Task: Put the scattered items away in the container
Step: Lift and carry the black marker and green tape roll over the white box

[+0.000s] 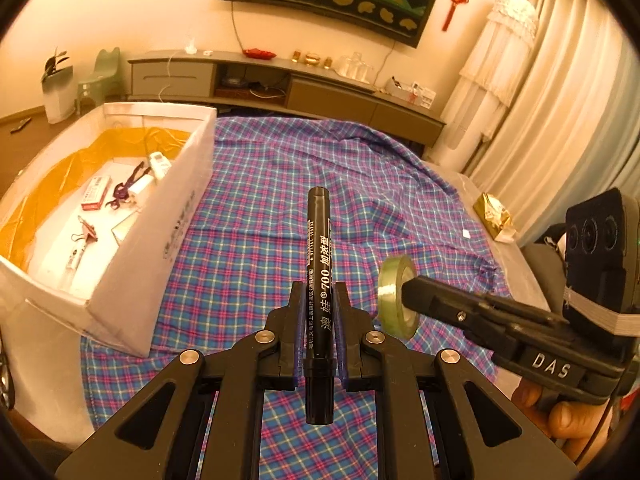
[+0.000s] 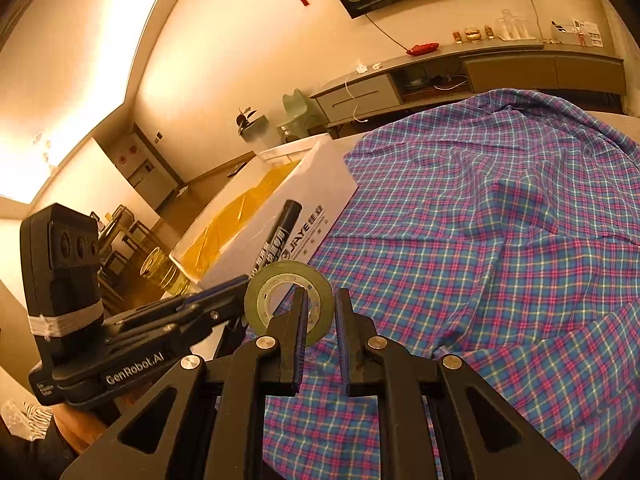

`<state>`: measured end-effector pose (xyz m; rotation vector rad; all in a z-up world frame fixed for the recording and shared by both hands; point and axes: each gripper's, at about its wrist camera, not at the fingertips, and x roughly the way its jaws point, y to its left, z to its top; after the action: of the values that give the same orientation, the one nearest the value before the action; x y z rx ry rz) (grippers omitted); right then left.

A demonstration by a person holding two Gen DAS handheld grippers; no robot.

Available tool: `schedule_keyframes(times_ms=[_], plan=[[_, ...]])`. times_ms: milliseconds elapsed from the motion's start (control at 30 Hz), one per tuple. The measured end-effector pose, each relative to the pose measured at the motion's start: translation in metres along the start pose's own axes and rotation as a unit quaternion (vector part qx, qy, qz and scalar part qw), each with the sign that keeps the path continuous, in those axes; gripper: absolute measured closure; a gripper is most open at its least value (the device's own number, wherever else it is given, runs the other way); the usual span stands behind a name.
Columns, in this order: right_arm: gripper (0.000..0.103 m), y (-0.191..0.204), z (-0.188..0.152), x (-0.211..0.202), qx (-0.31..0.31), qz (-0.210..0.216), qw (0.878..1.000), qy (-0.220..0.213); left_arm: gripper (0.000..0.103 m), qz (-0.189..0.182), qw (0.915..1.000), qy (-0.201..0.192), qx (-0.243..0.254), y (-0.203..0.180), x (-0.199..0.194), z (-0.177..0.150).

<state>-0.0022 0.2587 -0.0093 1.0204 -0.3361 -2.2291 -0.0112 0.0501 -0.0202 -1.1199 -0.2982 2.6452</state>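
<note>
My left gripper (image 1: 319,292) is shut on a black marker pen (image 1: 319,264) and holds it above the plaid cloth (image 1: 280,184). The pen also shows in the right wrist view (image 2: 276,240). My right gripper (image 2: 320,300) is shut on a roll of clear tape (image 2: 272,280), one finger through its core. The tape (image 1: 390,292) and right gripper (image 1: 412,294) show at the right of the left wrist view. The white box (image 1: 160,240) lined with yellow stands at the left, holding several small items such as a binder clip (image 1: 86,228).
A plaid cloth (image 2: 480,220) covers the table. A gold wrapper (image 1: 494,216) lies at the far right edge. A TV cabinet (image 1: 280,84) and curtains (image 1: 560,120) stand behind. The box (image 2: 280,208) is to the left in the right wrist view.
</note>
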Motion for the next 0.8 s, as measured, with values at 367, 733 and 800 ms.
schedule_keyframes(times_ms=[367, 733, 800], plan=[[0.088, 0.046, 0.010, 0.014, -0.042, 0.007, 0.999, 0.010, 0.090, 0.012, 0.9994, -0.027, -0.018, 0.034, -0.024, 0.005], [0.088, 0.093, 0.024, 0.034, -0.082, 0.015, 0.996, 0.022, 0.090, 0.012, 0.9975, -0.046, -0.052, 0.075, -0.040, 0.009], [0.088, 0.098, 0.026, 0.040, -0.087, 0.015, 0.996, 0.025, 0.090, 0.013, 0.9970, -0.048, -0.059, 0.082, -0.042, 0.010]])
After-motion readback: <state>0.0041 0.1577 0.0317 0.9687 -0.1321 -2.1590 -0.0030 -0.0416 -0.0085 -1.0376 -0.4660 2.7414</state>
